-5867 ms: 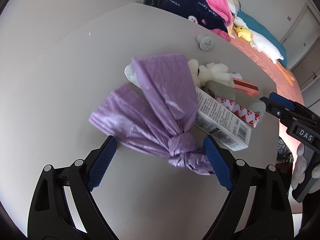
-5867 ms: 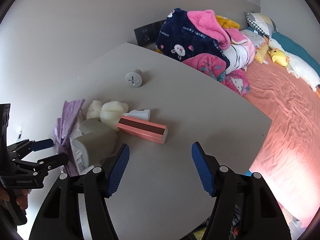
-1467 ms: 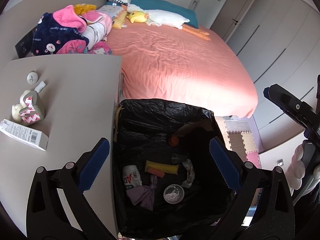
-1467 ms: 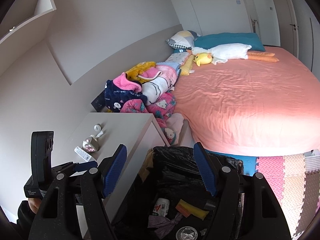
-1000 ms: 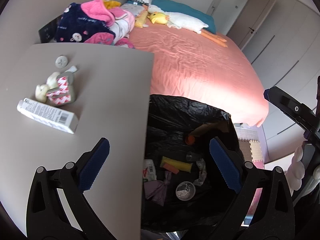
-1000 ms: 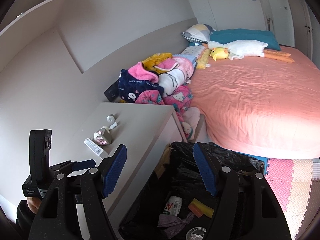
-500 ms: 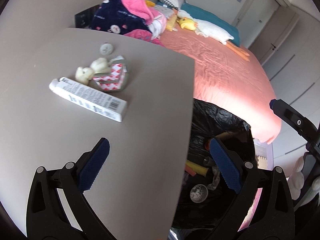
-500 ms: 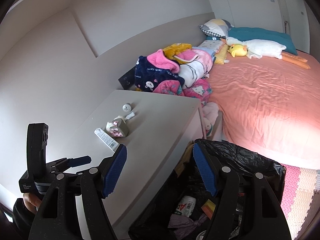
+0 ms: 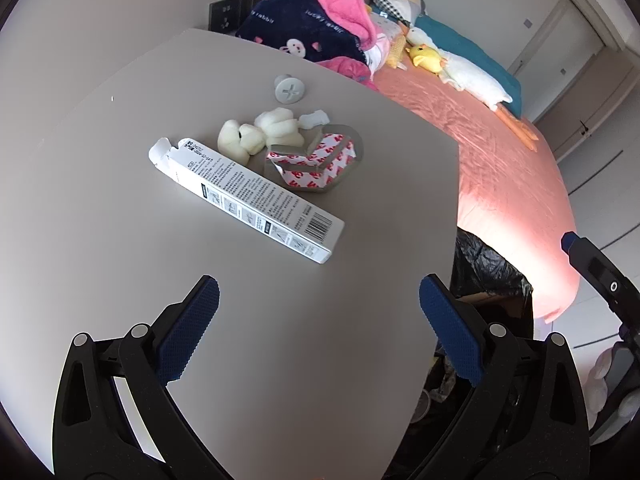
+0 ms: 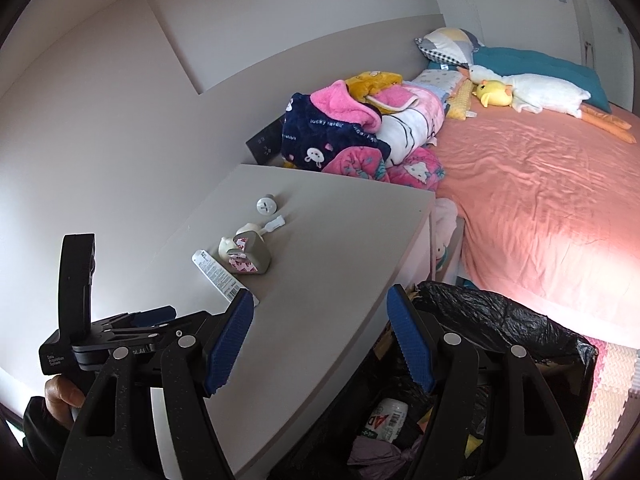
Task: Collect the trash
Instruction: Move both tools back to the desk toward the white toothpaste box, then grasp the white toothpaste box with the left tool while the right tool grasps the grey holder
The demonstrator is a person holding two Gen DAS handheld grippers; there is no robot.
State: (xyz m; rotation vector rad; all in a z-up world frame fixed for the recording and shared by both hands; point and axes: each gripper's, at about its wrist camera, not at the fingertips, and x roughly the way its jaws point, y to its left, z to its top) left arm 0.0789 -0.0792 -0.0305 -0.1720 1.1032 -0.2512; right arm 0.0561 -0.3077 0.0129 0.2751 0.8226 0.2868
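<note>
Both grippers hang empty with their blue pads spread wide. Seen from its own camera, the left gripper [image 9: 318, 312] hovers above the near part of the grey table [image 9: 120, 200], its jaws well apart and touching nothing. Just ahead of it lies a long white carton [image 9: 248, 196] with printed text and a barcode, set diagonally on the tabletop. Beyond the carton sits a grey heart-shaped piece with red-and-white tape [image 9: 320, 162], touching two lumps of white foam [image 9: 256, 134], a small clear plastic bit [image 9: 314, 120] and, farther back, a round grey screw-head cap [image 9: 290, 90]. The right gripper [image 10: 320, 338] is held over the table's near edge, its right pad above the black trash bag [image 10: 520, 332] that stands just beside the table. Inside the bag a white bottle with red letters [image 10: 386, 420] and a knotted purple bag [image 10: 380, 456] are visible. Behind the table lies a pile of blankets [image 10: 352, 132] at the head of a bed with a pink sheet [image 10: 540, 184].
</note>
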